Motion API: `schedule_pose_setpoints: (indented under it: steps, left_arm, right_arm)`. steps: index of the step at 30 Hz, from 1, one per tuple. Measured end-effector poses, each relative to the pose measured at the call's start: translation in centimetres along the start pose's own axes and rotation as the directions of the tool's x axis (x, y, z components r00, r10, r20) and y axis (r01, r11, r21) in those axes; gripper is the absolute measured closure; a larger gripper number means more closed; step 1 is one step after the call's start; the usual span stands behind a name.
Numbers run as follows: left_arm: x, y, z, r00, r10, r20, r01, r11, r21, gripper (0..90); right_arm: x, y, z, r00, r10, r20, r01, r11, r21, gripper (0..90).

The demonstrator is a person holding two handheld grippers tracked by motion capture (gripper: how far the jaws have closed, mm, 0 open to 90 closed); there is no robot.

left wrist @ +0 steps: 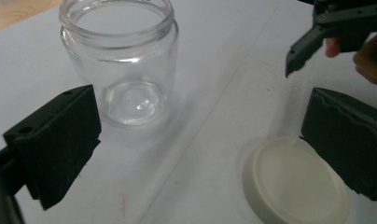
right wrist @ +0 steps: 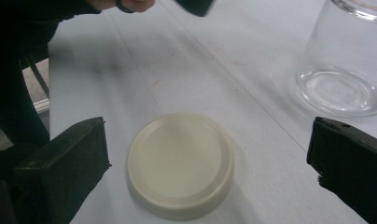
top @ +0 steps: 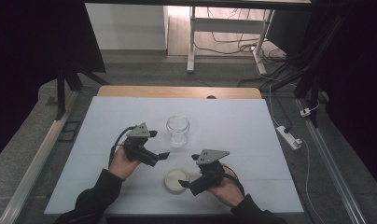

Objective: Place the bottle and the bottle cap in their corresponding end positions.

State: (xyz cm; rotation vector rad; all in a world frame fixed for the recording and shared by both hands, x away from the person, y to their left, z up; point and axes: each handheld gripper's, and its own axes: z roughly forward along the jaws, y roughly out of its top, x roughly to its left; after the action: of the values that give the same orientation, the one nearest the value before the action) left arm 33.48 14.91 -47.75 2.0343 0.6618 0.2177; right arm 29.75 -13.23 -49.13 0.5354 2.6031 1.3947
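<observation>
Jar (top: 178,130) upright and uncapped mid-table, its cream lid (top: 176,180) lying flat on the white sheet (top: 252,140), near the jar on the person's side. Left gripper (top: 159,145) hovers just left of the jar, jaws spread, holding nothing. Right gripper (top: 187,179) sits wide open astride the lid, seemingly not touching it.

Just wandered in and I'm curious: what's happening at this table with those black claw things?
A person sits at a white table holding a two-jaw gripper in each hand. An open, empty glass jar stands upright in the middle, and its cream lid lies flat on the table nearer the person, apart from the jar. The right gripper has its jaws wide open on either side of the lid, not yet touching it. The left gripper is open too, pointing toward the jar and lid.
</observation>
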Motion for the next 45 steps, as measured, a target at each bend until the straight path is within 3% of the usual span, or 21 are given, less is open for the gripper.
schedule_pose_setpoints:
  steps: [11, 22, 34, 45]
  left_arm:
    - [-1.9, -1.6, -2.4, 0.9997, -0.026, 0.002, 0.026, 0.9996, -0.013, 0.0]
    - [-3.4, -4.6, -5.9, 0.9958, -0.061, -0.068, 0.061, 0.9981, -0.001, 0.0]
    - [-4.0, -8.0, -9.5, 0.9802, -0.137, -0.143, 0.133, 0.9904, -0.039, 0.0]
    - [-4.2, -11.0, -12.3, 0.9576, -0.199, -0.208, 0.195, 0.9799, -0.042, 0.0]
  right_arm:
    - [-0.4, -0.7, -2.5, 0.9976, 0.02, 0.067, -0.019, 1.0, -0.013, 0.0]
    - [-0.8, -2.1, -5.7, 0.9845, 0.067, 0.162, -0.061, 0.997, -0.04, 0.0]
    - [-0.9, -4.5, -9.0, 0.9558, 0.12, 0.268, -0.113, 0.993, -0.044, 0.0]
    - [-1.2, -7.2, -12.1, 0.919, 0.197, 0.342, -0.189, 0.98, -0.056, 0.0]
